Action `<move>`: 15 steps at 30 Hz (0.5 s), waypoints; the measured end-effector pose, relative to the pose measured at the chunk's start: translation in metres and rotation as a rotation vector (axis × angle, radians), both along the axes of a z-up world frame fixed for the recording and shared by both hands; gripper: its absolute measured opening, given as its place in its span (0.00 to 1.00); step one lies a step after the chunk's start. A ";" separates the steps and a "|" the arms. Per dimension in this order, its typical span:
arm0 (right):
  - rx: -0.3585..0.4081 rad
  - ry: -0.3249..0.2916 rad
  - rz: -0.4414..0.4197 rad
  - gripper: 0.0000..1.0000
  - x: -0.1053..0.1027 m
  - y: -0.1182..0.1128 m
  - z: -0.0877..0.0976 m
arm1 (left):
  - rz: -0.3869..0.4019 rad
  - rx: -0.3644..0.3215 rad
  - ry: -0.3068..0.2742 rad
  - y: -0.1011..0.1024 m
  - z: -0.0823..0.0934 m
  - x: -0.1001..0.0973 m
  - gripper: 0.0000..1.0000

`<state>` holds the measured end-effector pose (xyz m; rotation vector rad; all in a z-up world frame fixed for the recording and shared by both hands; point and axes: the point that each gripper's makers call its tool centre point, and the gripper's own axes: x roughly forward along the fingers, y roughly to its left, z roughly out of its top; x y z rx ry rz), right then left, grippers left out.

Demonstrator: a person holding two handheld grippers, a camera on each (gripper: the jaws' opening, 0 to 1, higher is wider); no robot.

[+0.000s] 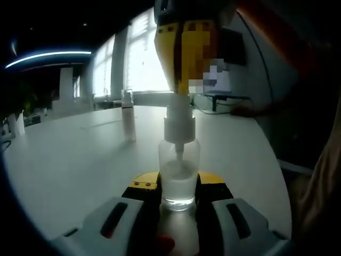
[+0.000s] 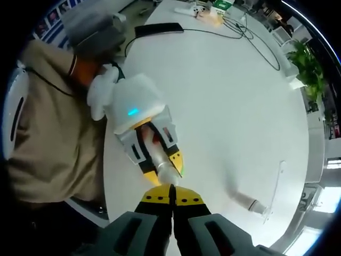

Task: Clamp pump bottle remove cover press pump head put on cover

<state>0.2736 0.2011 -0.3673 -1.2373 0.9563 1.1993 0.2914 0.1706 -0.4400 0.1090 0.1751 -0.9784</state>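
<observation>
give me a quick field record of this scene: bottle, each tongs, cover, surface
bottle: clear pump bottle upright on white table, some liquid at the bottom
left tongs: shut on the bottle's lower body
right tongs: shut, tips on the pump head from above
cover: clear cover standing off on the table, apart from the bottle
stage: looks like the pump press; cover not yet back on

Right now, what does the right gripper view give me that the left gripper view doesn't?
Right gripper view: from above, the person's sleeve, cables and a plant at the table's far side.

Left gripper view: side-on, liquid in the clear pump bottle, bright windows.

Both: the left gripper shut on the pump bottle, the right gripper closed over the pump head, the removed cover and the white table.
</observation>
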 end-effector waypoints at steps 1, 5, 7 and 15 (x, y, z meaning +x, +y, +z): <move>-0.001 -0.001 0.000 0.00 0.000 0.000 0.000 | 0.000 0.000 0.000 0.000 0.000 0.001 0.15; -0.001 -0.005 0.004 0.00 0.000 0.000 0.000 | 0.000 0.000 -0.001 0.000 0.000 0.001 0.15; -0.001 -0.005 0.003 0.00 0.000 0.000 0.000 | 0.000 0.000 -0.001 0.000 0.000 0.000 0.15; -0.002 -0.001 0.009 0.00 0.000 0.000 0.000 | -0.001 0.000 -0.001 0.000 0.000 0.001 0.15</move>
